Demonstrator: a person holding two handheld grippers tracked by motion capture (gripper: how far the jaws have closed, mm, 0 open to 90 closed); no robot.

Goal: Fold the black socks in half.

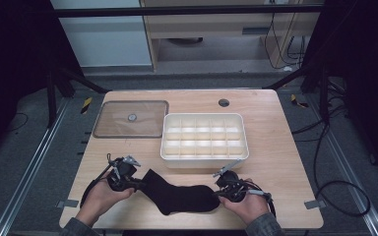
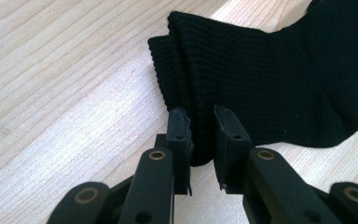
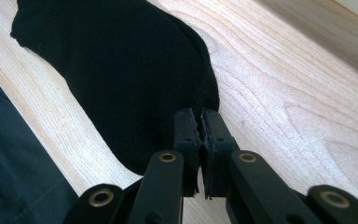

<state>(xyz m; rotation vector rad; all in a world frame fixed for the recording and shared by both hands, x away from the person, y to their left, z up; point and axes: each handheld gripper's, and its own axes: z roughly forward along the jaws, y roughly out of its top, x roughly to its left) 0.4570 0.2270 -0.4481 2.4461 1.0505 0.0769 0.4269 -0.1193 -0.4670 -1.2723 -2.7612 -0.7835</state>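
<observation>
A black sock point(image 1: 177, 194) lies flat near the table's front edge, cuff to the left and toe to the right. My left gripper point(image 1: 137, 183) is shut on the folded ribbed cuff; in the left gripper view the cuff of the sock point(image 2: 270, 79) is pinched between the two pads of the left gripper point(image 2: 201, 121). My right gripper point(image 1: 217, 192) is at the toe end. In the right gripper view the jaws of the right gripper point(image 3: 200, 122) are pressed together on the thin edge of the sock point(image 3: 121, 70).
A white divided organizer box point(image 1: 166, 137) with several empty compartments stands just behind the sock. Its clear lid point(image 1: 131, 118) lies flat at the back left. A cable hole point(image 1: 223, 103) is in the wooden tabletop point(image 1: 275, 147) at the back.
</observation>
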